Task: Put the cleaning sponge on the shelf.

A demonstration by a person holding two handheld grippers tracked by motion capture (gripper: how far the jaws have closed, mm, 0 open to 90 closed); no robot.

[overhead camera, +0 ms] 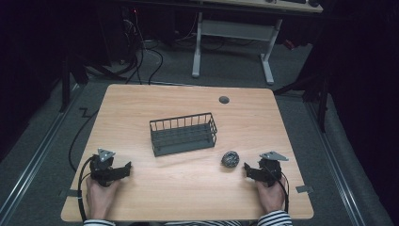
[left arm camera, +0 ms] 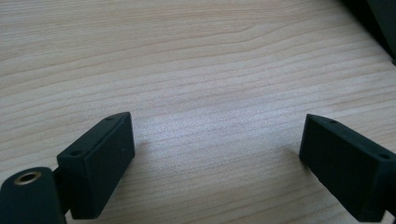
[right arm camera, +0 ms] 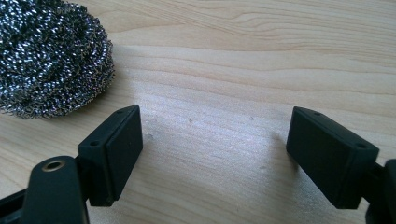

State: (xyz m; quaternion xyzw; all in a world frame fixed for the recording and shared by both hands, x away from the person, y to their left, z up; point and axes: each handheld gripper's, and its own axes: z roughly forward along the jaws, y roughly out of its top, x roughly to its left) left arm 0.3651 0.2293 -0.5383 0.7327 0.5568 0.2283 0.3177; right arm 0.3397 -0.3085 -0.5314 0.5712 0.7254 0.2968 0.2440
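Observation:
A dark wire basket (overhead camera: 183, 133) stands in the middle of the wooden table (overhead camera: 188, 188). A round steel-wool scourer (overhead camera: 230, 158) lies to its right, and it fills the upper left corner of the right gripper view as a scourer (right arm camera: 49, 60). My right gripper (overhead camera: 246, 170) rests on the table just right of the scourer, open, with bare wood between its jaws (right arm camera: 215, 158). At the front left my left gripper (overhead camera: 127, 168) also rests on the table, open and holding nothing (left arm camera: 217, 158).
A grey cable grommet (overhead camera: 224, 100) sits near the table's far edge. Behind the table a white desk frame (overhead camera: 233, 42) and cables (overhead camera: 141, 56) stand on the grey floor. A cable (overhead camera: 81, 188) trails from the left gripper over the front left corner.

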